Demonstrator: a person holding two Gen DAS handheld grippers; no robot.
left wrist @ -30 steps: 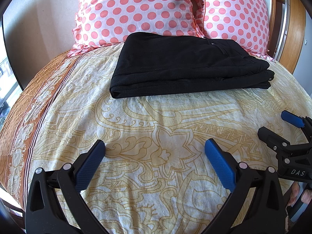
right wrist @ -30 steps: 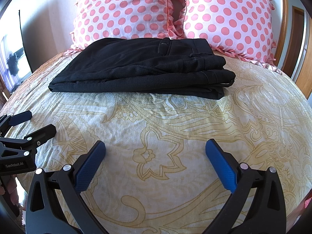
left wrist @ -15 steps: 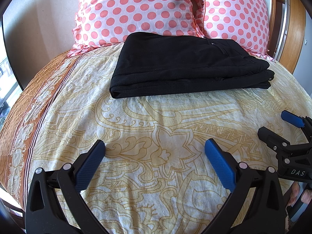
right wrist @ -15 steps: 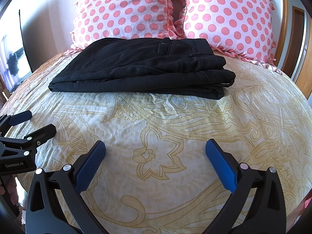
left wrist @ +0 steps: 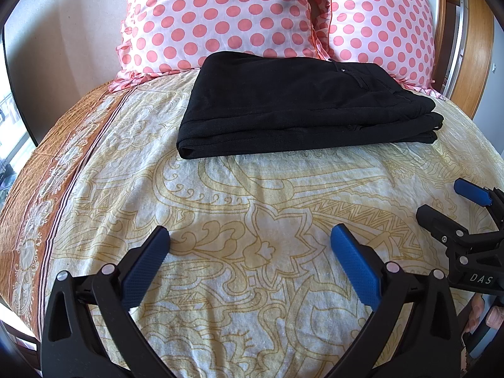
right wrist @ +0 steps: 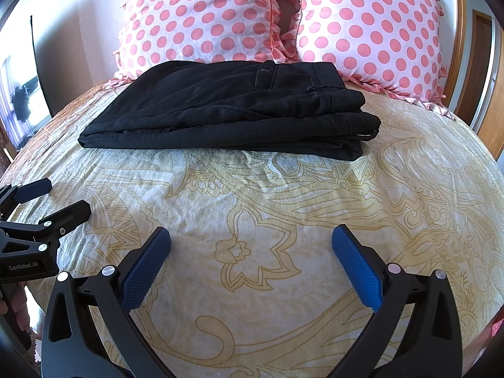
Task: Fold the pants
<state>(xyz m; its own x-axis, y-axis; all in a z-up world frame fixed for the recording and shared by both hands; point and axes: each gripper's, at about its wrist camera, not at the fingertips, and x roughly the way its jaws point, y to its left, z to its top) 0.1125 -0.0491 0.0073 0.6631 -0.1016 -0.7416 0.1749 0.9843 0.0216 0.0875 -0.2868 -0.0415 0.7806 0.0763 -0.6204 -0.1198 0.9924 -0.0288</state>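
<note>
Looking at a job that reads as finished: pants [left wrist: 299,107] sit as a compact multi-layer black stack at the far end of the bedspread [left wrist: 252,208], back edge touching the two polka-dot pillows [left wrist: 220,15].

Key relation: stack lies dead ahead at 12 o'clock of both grippers, well apart from the tips, with bare bedspread between. Long axis runs crosswise, 9 to 3 o'clock, square to the fingers' pointing direction.

- Left gripper [left wrist: 250,245]: fingers spread wide, holding nothing, hovering low over the bedspread. From it the stack sits 12 to 1 o'clock; folded end at the left, belt-loop end at 2 o'clock.
- Right gripper [right wrist: 251,245]: same, fingers apart and empty. Stack at 11 to 12 o'clock; waistband end [right wrist: 343,107] toward 1 o'clock.
- Each gripper shows in the other's view: right gripper [left wrist: 447,208] at 3 o'clock, left gripper [right wrist: 60,198] at 9 o'clock. Side by side; neither is clearly nearer the stack.

Judgement: layers look roughly aligned, near edge slightly stepped at the waistband end. If any touch-up is wanted, right gripper has the shorter reach to that end. Otherwise nothing left to grab.
</note>
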